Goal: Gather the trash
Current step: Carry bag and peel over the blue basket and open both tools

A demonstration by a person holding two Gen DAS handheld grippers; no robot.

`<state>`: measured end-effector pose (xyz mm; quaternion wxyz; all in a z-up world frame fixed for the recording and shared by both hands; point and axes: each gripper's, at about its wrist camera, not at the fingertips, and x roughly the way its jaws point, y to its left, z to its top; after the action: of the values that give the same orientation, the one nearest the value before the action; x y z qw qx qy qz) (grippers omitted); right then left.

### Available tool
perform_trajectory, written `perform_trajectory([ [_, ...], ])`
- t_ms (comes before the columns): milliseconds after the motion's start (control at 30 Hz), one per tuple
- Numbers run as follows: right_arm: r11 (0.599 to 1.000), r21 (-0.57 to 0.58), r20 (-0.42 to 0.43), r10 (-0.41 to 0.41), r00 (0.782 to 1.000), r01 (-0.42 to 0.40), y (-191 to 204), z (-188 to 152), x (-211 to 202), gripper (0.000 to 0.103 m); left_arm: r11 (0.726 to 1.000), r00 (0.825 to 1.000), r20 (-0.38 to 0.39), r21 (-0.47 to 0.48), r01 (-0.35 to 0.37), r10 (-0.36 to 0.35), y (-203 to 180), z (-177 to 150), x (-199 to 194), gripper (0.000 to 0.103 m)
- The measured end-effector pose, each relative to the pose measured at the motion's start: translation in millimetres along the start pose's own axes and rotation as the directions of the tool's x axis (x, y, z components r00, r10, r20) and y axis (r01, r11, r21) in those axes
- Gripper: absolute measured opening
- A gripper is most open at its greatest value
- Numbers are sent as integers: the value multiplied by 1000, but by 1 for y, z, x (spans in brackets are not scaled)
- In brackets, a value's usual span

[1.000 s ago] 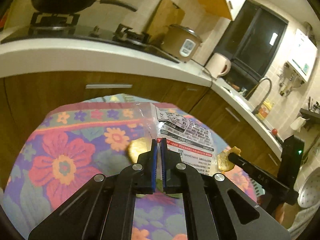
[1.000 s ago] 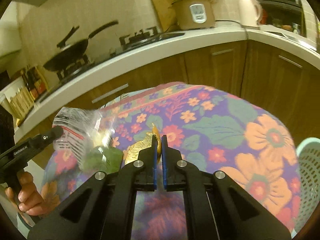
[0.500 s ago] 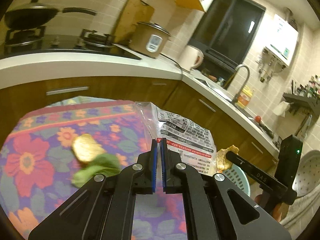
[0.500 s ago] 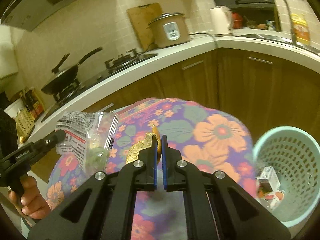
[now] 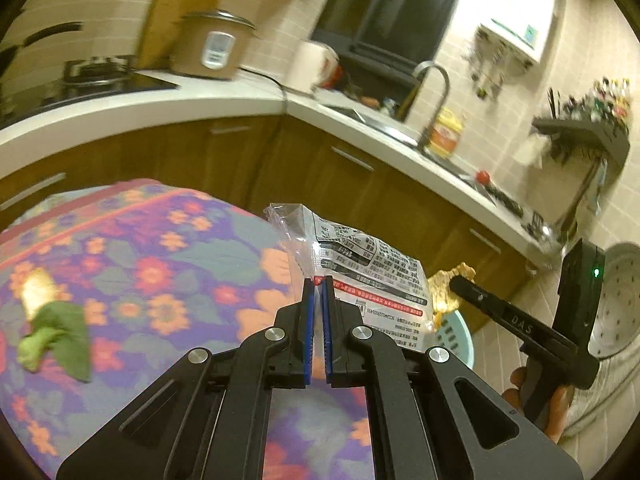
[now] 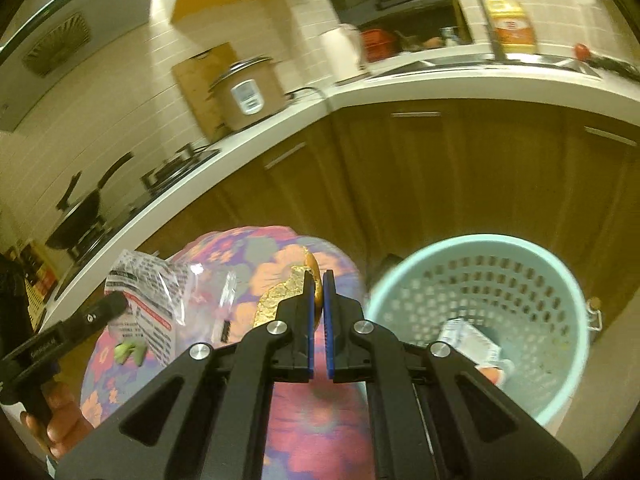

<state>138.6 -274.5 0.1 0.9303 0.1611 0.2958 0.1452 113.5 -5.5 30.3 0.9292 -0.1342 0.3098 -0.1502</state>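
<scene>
The right gripper's black finger [image 5: 516, 322] carries pale raised letters that read roughly "DAS"; the left gripper's black finger [image 6: 44, 350] also bears a small pale word, too blurred to make out; the clear plastic wrapper [image 5: 372, 280] is covered in dense black print with a red band and a barcode, none of it legible; the rice cooker [image 6: 250, 94] has a white panel, unreadable.
</scene>
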Motion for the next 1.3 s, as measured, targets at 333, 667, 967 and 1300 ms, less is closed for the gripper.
perform_trajectory([
  [333, 988, 88, -73, -121, 990, 127, -74, -7, 5, 2, 996, 995, -98, 87, 8, 0, -63, -4, 68, 2],
  [667, 969, 162, -182, -155, 971, 186, -127, -16, 23, 4, 986, 983, -183, 167, 2, 29, -105, -22, 124, 2],
  [967, 958, 192, -220, -169, 961, 212, -148, -22, 26, 14, 987, 973, -230, 158, 17, 20, -111, -28, 152, 3],
  [1300, 953, 204, -204, -181, 962, 222, -148, -19, 17, 50, 991, 972, -235, 133, 19, 13, -108, -28, 154, 6],
])
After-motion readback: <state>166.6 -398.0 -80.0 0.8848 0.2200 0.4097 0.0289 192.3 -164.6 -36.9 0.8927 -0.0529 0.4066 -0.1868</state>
